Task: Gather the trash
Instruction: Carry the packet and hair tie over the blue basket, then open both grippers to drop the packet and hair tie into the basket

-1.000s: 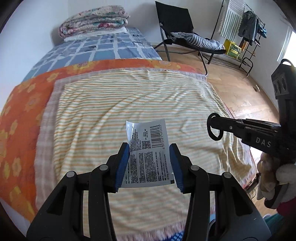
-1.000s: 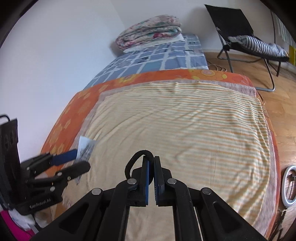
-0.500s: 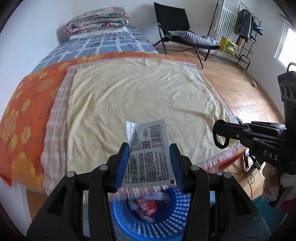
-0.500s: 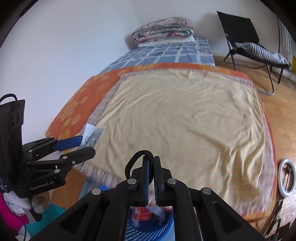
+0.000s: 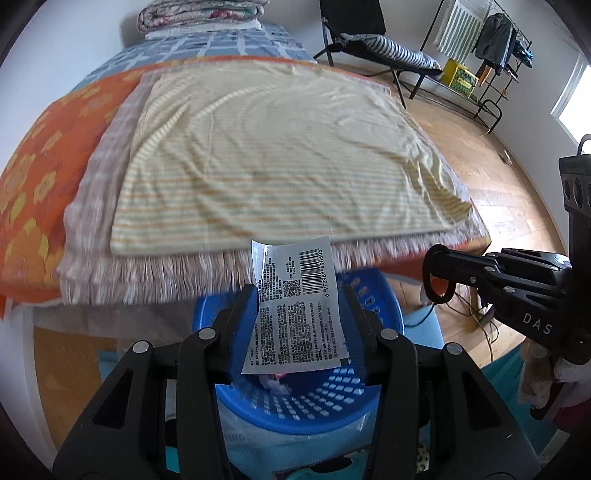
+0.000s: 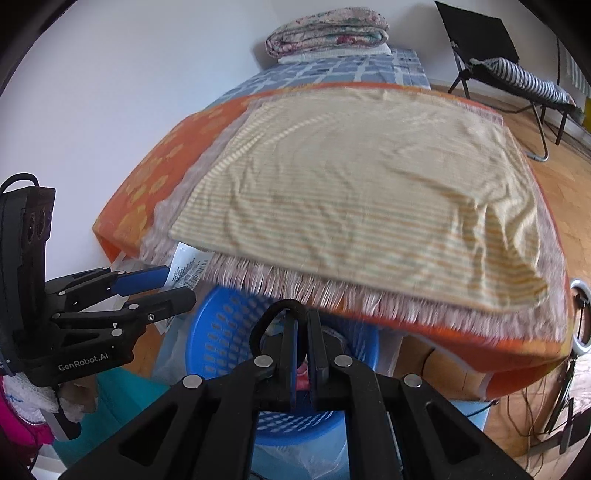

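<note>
My left gripper (image 5: 299, 306) is shut on a silver printed packet (image 5: 297, 306) with a barcode, held upright above a blue perforated basket (image 5: 314, 402) that holds some trash. The packet also shows in the right wrist view (image 6: 186, 267), with the left gripper (image 6: 166, 284) at the left. My right gripper (image 6: 302, 332) is shut on a black loop of band (image 6: 273, 317), above the basket (image 6: 225, 332). In the left wrist view the right gripper (image 5: 436, 273) holds the black loop (image 5: 432, 277) right of the basket.
The bed (image 5: 266, 147) with a striped yellow sheet and fringed edge stands just beyond the basket. A folded quilt (image 6: 327, 29) lies at its far end. A black chair (image 5: 362, 33) and clothes rack (image 5: 495, 40) stand on the wood floor at the right.
Both grippers have pulled back from over the bed and lowered; the blue basket has come into view beneath them. Both still hold their items.
</note>
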Motion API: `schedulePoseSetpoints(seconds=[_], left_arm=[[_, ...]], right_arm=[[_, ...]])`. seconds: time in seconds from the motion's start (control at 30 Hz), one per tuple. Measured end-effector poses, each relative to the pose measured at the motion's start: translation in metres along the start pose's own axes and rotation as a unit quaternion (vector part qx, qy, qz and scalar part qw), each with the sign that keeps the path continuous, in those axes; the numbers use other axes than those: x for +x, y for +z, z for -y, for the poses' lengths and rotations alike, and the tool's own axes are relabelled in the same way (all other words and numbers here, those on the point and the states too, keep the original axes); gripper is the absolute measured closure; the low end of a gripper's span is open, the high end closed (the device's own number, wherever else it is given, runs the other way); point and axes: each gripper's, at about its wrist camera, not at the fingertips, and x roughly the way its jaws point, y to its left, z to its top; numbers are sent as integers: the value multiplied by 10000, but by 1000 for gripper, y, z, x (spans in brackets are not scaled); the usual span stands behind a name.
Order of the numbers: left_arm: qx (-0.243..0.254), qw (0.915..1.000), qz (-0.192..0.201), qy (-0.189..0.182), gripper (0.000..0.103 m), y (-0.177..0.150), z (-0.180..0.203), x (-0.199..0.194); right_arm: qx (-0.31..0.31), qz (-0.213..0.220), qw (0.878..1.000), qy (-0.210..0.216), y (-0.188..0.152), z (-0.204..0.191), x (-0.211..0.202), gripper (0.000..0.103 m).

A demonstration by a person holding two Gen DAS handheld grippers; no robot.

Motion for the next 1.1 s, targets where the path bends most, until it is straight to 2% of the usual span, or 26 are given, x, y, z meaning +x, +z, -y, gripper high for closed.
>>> schedulePoseSetpoints(seconds=[0.5, 0.57, 0.73, 0.83, 0.9, 0.97, 1.1], left_arm=[[-147, 9997, -203, -1, 52, -21, -7, 9], [-143, 9997, -186, 9, 50, -22, -6, 9], [-186, 9996, -217, 46, 45, -21, -7, 10], [-228, 9994, -267, 70, 42, -22, -9, 12], [-241, 9992, -298, 86, 42, -23, -10, 13], [-251, 9991, -334, 110, 40, -23, -11, 15], [-300, 9989, -358, 105, 36, -24, -13, 16]], right_arm=[[114, -264, 9996, 63, -23, -8, 18, 95], [129, -271, 9995, 85, -23, -8, 18, 86], [150, -247, 9996, 16, -22, -7, 18, 75], [167, -244, 9996, 1, -22, -5, 18, 74], [189, -250, 9995, -22, -22, -3, 18, 66], [214, -225, 9995, -38, -22, -2, 17, 54], [266, -192, 9994, -54, -21, 0, 15, 49]])
